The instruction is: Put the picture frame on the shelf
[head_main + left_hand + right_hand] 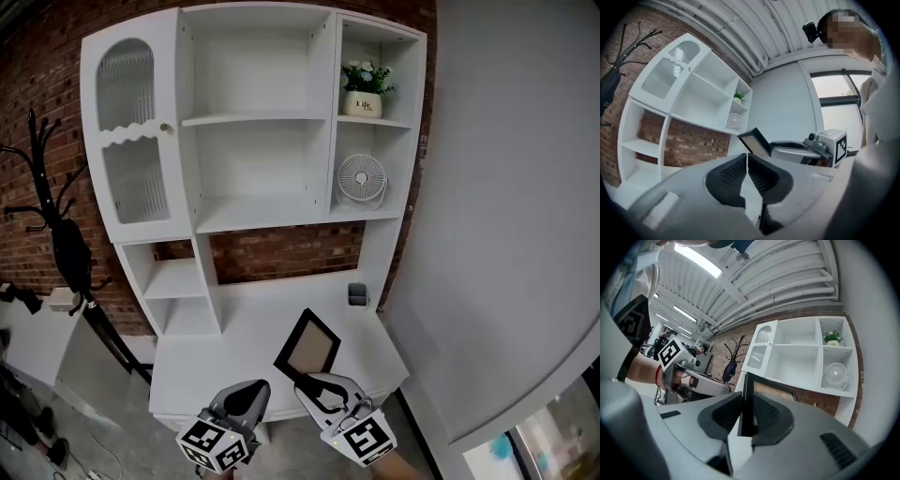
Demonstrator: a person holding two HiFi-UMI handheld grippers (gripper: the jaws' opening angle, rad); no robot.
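Observation:
The picture frame (307, 347) is black with a tan backing. It hangs tilted above the front of the white desk top (244, 328). My right gripper (307, 382) is shut on its lower edge; in the right gripper view the frame's edge (747, 394) stands upright between the pads. My left gripper (251, 389) hovers just left of it, shut with nothing in it, its pads (736, 171) pressed together. From the left gripper view the frame (754, 140) shows held out by the right gripper (774, 151). The white shelf unit (253, 117) rises behind the desk.
A potted plant (364, 89) and a small round fan (361, 180) fill the right-hand cubbies. A ribbed glass door (131, 131) closes the left cabinet. A small dark object (357, 294) lies at the desk's back right. A black coat rack (56, 225) stands left, a grey wall (506, 206) right.

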